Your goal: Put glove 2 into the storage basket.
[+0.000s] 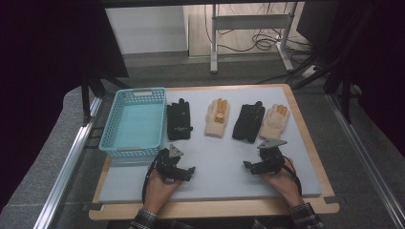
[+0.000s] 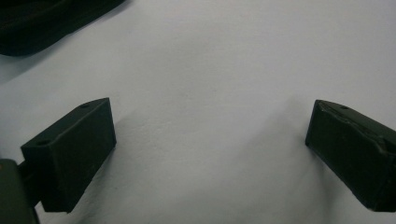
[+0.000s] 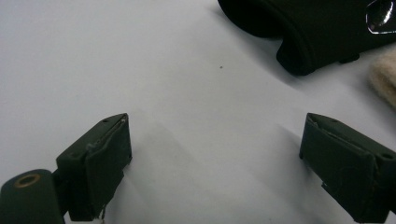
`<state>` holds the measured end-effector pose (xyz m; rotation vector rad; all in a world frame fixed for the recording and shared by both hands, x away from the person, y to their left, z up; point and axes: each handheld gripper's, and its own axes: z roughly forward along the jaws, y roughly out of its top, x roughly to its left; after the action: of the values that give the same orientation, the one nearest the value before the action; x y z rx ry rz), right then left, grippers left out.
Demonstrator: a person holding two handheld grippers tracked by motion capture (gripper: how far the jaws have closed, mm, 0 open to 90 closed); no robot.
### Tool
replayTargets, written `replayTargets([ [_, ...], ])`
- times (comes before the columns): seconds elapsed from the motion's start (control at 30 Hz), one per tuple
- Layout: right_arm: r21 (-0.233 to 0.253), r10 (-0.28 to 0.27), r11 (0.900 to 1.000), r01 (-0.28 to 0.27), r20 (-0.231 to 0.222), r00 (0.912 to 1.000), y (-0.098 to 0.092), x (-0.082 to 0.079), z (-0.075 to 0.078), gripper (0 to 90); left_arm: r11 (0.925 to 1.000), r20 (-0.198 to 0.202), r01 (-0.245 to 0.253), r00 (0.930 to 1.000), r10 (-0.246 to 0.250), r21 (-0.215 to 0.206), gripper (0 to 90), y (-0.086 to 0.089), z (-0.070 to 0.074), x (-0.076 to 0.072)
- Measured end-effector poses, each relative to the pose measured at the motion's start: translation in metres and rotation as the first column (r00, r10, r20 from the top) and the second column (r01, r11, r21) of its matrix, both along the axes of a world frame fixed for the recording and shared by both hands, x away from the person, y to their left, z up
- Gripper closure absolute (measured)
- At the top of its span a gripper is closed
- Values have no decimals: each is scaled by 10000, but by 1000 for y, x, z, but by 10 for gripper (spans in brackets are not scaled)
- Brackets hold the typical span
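Observation:
Four gloves lie in a row across the grey mat (image 1: pixel 215 157): a black glove (image 1: pixel 178 120), a cream glove with orange fingertips (image 1: pixel 218 118), a second black glove (image 1: pixel 248 122) and a second cream glove (image 1: pixel 275 120). My left gripper (image 1: pixel 184 172) rests low on the mat in front of the first black glove, jaws wide apart, nothing between them (image 2: pixel 210 140). My right gripper (image 1: pixel 253 166) sits on the mat in front of the second black glove (image 3: pixel 317 28), also open and holding nothing (image 3: pixel 215 149). A cream cuff edge (image 3: pixel 385 77) peeks in at the right.
A light blue plastic basket (image 1: pixel 135 122) stands at the mat's left side beside the first black glove, with nothing in it. The mat lies on a wooden board (image 1: pixel 215 207). Metal rails (image 1: pixel 71 157) run along both sides of the table.

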<state>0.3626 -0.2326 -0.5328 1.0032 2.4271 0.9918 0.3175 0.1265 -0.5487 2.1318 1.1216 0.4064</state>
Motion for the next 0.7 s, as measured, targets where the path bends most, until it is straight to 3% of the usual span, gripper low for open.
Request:
replayTargets([
  [0.33,23,-61,10000,61,-10,10000,-4,2,2,99,10000,16,-23,10000,23,-31,22,0,0,0],
  [0.5,320,-129,9994,134,-147,9998,-8,7,8,118,10000,22,-23,10000,23,-32,22,0,0,0],
  [0.7,503,-279,9983,288,-187,9994,-10,21,19,124,10000,13,-4,10000,4,-6,22,0,0,0],
])
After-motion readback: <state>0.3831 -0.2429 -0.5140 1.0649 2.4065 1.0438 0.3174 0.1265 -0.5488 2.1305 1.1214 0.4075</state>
